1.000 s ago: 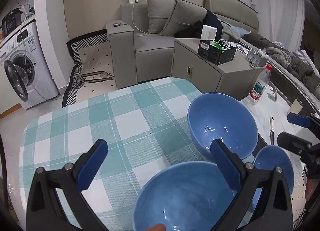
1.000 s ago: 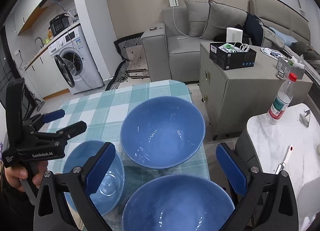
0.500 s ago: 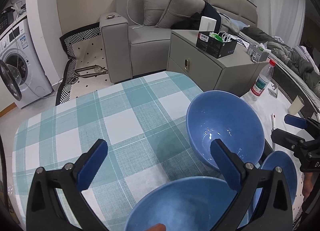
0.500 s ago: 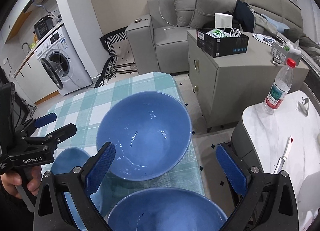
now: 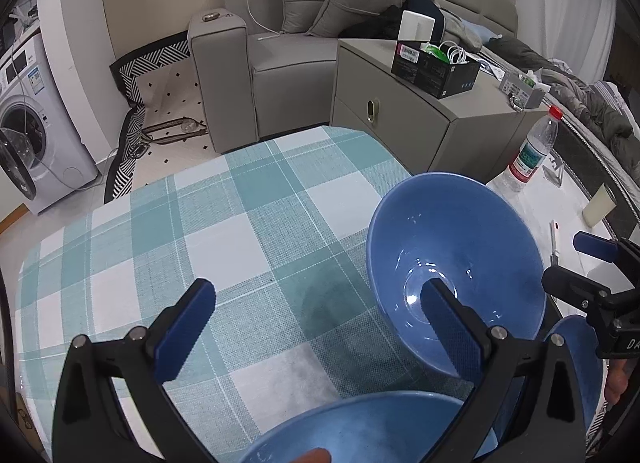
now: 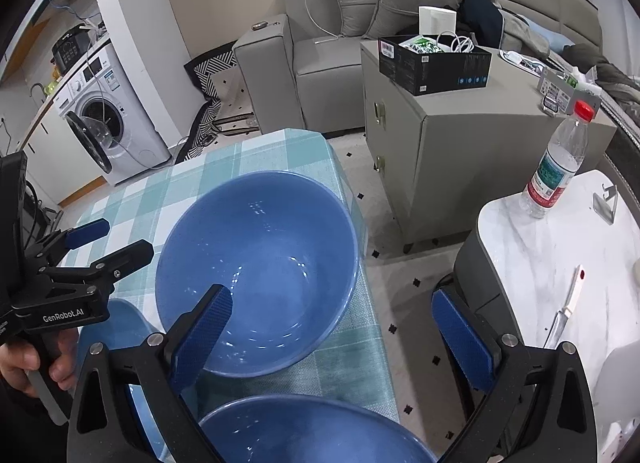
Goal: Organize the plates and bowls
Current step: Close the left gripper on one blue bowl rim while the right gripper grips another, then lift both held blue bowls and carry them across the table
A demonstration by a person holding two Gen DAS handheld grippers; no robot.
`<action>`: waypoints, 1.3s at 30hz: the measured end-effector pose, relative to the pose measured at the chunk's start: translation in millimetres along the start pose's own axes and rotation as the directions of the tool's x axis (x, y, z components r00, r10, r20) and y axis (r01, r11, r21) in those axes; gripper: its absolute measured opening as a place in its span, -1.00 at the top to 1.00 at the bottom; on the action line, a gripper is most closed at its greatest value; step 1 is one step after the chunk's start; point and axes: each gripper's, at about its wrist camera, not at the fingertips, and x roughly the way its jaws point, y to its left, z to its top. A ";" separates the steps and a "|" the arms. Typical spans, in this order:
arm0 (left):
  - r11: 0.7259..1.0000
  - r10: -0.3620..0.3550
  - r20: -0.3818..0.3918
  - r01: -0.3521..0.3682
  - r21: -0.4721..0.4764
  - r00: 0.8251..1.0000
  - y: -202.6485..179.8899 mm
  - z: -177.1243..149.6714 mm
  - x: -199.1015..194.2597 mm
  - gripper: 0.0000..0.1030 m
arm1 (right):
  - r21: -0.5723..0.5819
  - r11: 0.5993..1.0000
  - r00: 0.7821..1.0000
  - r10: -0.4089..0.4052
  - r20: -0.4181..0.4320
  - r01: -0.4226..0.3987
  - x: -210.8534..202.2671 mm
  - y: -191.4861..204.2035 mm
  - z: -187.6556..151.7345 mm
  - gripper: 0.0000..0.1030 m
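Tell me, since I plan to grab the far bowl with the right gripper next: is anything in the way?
Nothing visible blocks it. The right gripper is open, its left finger already over the far bowl. The left gripper stands off to the side.

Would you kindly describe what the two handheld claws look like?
Both match: a black Y-shaped frame with silver bolts, and two fingers with ribbed blue pads. The left claw reads "GenRobot.AI" in white on its body, above a grey trigger. The right claw shows only partial white lettering. No cables or sleeves show.
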 end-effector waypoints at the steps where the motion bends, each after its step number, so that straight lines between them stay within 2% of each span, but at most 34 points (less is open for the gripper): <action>1: 1.000 0.001 -0.004 -0.001 0.000 1.000 -0.2 0.6 1.7 -1.00 | 0.001 1.000 1.000 -0.001 -0.003 0.001 1.4 -1.1 0.0 -0.99; 10: 1.000 0.005 -0.029 -0.005 0.012 1.000 -2.8 2.4 13.7 -0.99 | 0.003 1.000 1.000 0.000 -0.028 0.000 17.2 -6.5 0.5 -0.94; 16: 0.999 0.001 -0.047 0.001 0.038 0.999 -7.2 1.7 22.1 -0.94 | -0.008 1.000 0.999 0.003 -0.049 -0.003 27.2 -6.0 0.2 -0.62; 18: 0.999 -0.004 -0.058 0.007 0.052 0.998 -9.8 0.9 24.6 -0.77 | -0.010 1.000 0.998 0.010 -0.054 -0.010 30.0 -5.9 -0.1 -0.53; 20: 0.998 -0.013 -0.070 0.017 0.065 0.997 -12.1 0.0 27.1 -0.68 | -0.012 1.000 0.998 0.013 -0.064 -0.014 33.9 -5.8 -0.3 -0.46; 23: 0.996 -0.015 -0.064 0.021 0.083 0.998 -15.0 -0.7 28.1 -0.66 | -0.016 1.000 0.997 0.020 -0.073 -0.021 37.9 -6.0 -0.8 -0.29; 25: 0.995 -0.024 -0.064 0.029 0.092 0.998 -16.7 -1.0 28.2 -0.54 | -0.022 0.999 0.997 0.023 -0.078 -0.025 40.4 -6.5 -1.3 -0.27; 26: 0.995 -0.025 -0.069 0.032 0.094 0.997 -17.5 -0.9 29.1 -0.39 | -0.024 0.999 0.996 0.023 -0.080 -0.025 41.2 -6.5 -1.8 -0.24; 28: 0.995 -0.034 -0.081 0.042 0.095 0.996 -18.4 -0.5 31.1 -0.24 | -0.026 0.999 0.996 0.027 -0.085 -0.029 42.7 -6.6 -2.6 -0.05; 30: 0.995 -0.036 -0.084 0.044 0.093 0.996 -18.9 -0.5 32.4 -0.15 | -0.026 0.999 0.996 0.026 -0.085 -0.029 43.6 -7.2 -3.2 -0.03; 32: 0.994 -0.041 -0.098 0.050 0.092 0.994 -19.2 -1.0 34.5 0.03 | -0.026 0.999 0.996 0.029 -0.088 -0.032 43.5 -7.3 -3.6 0.08; 37: 0.993 -0.049 -0.102 0.059 0.104 0.994 -23.2 -1.6 35.5 0.23 | -0.041 0.999 0.996 0.030 -0.083 -0.034 42.4 -5.9 -5.1 0.15; 39: 0.992 -0.056 -0.099 0.067 0.112 0.994 -25.3 -1.7 34.8 0.38 | -0.052 0.998 0.996 0.029 -0.081 -0.034 42.4 -4.8 -5.7 0.21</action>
